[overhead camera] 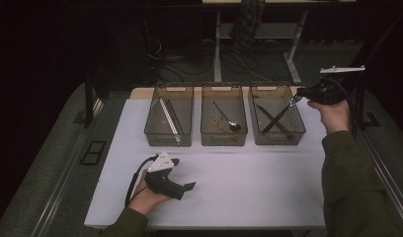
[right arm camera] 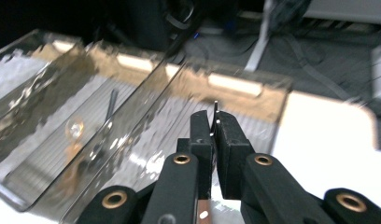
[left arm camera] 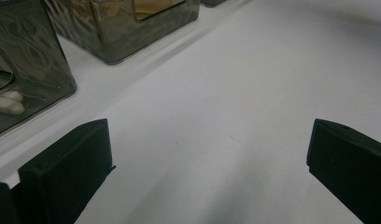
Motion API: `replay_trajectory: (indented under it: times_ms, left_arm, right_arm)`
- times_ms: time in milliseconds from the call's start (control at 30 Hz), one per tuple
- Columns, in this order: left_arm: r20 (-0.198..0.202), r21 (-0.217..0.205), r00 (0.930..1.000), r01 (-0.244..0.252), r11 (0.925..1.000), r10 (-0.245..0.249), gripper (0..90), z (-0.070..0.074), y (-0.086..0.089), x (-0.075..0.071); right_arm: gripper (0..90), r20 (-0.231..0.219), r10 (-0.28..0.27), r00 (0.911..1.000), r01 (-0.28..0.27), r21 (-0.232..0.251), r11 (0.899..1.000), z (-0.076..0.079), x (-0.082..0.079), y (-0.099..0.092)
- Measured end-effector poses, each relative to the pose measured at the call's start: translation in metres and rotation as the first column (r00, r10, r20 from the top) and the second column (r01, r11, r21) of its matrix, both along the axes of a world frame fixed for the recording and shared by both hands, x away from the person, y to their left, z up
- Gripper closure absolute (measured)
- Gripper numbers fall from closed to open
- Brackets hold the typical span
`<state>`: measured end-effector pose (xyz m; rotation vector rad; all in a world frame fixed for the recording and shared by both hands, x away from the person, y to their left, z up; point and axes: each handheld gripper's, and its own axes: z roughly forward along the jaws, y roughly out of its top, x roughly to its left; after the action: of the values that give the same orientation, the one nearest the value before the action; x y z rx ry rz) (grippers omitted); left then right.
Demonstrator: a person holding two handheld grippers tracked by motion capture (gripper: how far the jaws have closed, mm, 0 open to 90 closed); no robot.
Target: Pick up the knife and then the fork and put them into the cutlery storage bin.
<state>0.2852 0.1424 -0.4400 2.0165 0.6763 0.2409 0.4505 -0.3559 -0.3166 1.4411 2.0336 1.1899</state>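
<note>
Sorting cutlery into three see-through bins at the back of the bench [overhead camera: 229, 187], and this looks close to wrapped up. Right gripper [overhead camera: 302, 94] is up at the far right corner, over the rim of the right bin [overhead camera: 277, 134], jaws clenched on a fork [overhead camera: 294, 99] — tines poke out toward the bin in the high view, and in the right gripper view a thin metal sliver sits pinched between the two black pads [right arm camera: 231, 154], w/ the handle running back under the gripper. So the fork's in the air, not yet in.

What's already filed: left bin [overhead camera: 168, 137] holds long pale sticks, prob chopsticks; middle bin [overhead camera: 223, 137] has a spoon [overhead camera: 228, 120] plus something brownish I can't make out; right bin has two dark utensils crossed in an X [overhead camera: 273, 120].

Left gripper [overhead camera: 182, 178] rests low near the front of the bench, jaws released and wide apart, nothing between them — bare white top ahead of it in the left gripper view.

Nothing loose left on the bench top, so by my read this fork is the last piece: lower it into the right bin, let go, done
</note>
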Motion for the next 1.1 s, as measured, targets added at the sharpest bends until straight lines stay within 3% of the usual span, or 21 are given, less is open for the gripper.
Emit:
replay_trajectory:
  times_ms: [233, 333, 367, 467, 567, 733, 900, 1100]
  left_arm:
    - [0.000, 0.000, 1.0000, 0.003, 1.0000, -0.003, 0.0, 0.000, -0.001, 0.000]
    - [0.005, 0.001, 1.0000, 0.005, 1.0000, -0.005, 0.0, 0.000, -0.001, -0.001]
    - [0.007, 0.001, 1.0000, 0.006, 1.0000, -0.006, 0.0, 0.000, -0.002, -0.001]
    - [0.008, 0.002, 0.9999, 0.008, 1.0000, -0.008, 0.0, 0.001, -0.002, -0.002]
    - [0.014, 0.010, 0.9998, 0.016, 0.9998, -0.016, 0.0, 0.001, -0.002, -0.003]
    - [0.014, 0.017, 0.9998, 0.015, 0.9997, -0.015, 0.0, 0.000, -0.002, -0.003]
    - [0.013, 0.027, 0.9997, 0.020, 0.9994, -0.021, 0.0, 0.000, -0.004, -0.003]
    - [0.003, 0.022, 0.9998, 0.018, 0.9996, -0.018, 0.0, -0.002, -0.003, -0.003]
  right_arm:
    - [85.5, -0.089, 0.006, 0.9960, -0.004, 0.023, 1.000, -0.030, 0.014, -0.002]
    - [84.1, -0.089, -0.012, 0.9960, 0.017, 0.052, 0.999, -0.040, 0.019, -0.004]
    - [82.0, -0.084, -0.024, 0.9962, 0.027, 0.031, 0.999, -0.042, 0.020, -0.003]
    - [62.0, -0.068, -0.063, 0.9957, 0.059, -0.057, 0.997, -0.048, 0.025, 0.003]
    - [41.4, -0.049, -0.109, 0.9929, 0.104, -0.093, 0.990, -0.051, 0.027, 0.007]
    - [32.5, -0.017, -0.120, 0.9927, 0.117, -0.118, 0.986, -0.048, 0.025, 0.008]
    - [28.3, -0.017, -0.112, 0.9936, 0.110, -0.085, 0.990, -0.047, 0.021, 0.004]
    - [27.9, -0.015, -0.040, 0.9991, 0.038, -0.081, 0.996, -0.049, 0.001, 0.004]
